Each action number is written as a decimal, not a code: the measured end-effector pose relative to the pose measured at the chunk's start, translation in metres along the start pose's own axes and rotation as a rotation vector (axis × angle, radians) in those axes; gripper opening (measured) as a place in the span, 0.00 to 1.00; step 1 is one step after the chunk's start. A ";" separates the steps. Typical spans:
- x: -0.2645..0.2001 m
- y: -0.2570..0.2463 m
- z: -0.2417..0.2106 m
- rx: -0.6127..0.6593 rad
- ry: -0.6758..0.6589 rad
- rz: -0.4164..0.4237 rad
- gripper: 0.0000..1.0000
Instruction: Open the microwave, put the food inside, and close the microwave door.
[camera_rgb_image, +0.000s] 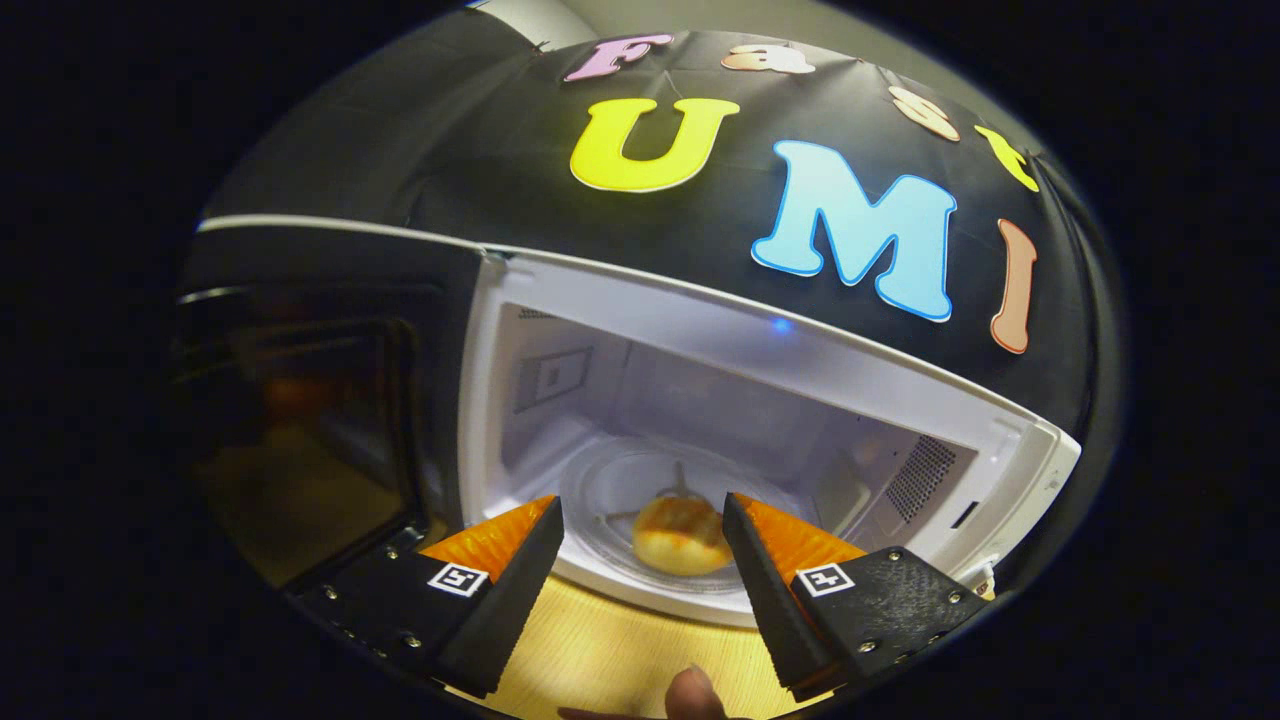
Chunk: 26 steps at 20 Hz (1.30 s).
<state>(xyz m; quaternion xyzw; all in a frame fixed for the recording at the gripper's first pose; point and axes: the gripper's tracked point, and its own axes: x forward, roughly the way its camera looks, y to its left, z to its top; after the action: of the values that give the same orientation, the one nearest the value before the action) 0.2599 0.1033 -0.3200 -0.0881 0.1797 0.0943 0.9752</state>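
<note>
The white microwave (760, 345) stands open, its dark glass door (300, 400) swung out to the left of the fingers. A browned bread roll (682, 537) lies on the glass turntable (620, 480) inside the cavity, just beyond the fingertips and in line with the gap between them. My gripper (642, 520) is open in front of the cavity's mouth, and nothing sits between its fingers. The roll is apart from both fingers.
A light wooden tabletop (610, 650) runs under the fingers up to the microwave's front. A fingertip of a person's hand (694, 695) shows low between the fingers. The vent grille (920, 478) is on the cavity's right wall.
</note>
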 end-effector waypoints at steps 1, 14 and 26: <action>-0.021 0.005 0.002 0.027 -0.007 0.037 0.97; -0.269 0.097 0.035 0.229 -0.171 0.425 0.96; -0.325 0.228 0.049 0.244 -0.246 0.626 0.96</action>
<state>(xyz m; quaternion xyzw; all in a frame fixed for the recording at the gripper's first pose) -0.0706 0.2845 -0.1868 0.1006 0.0890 0.3762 0.9167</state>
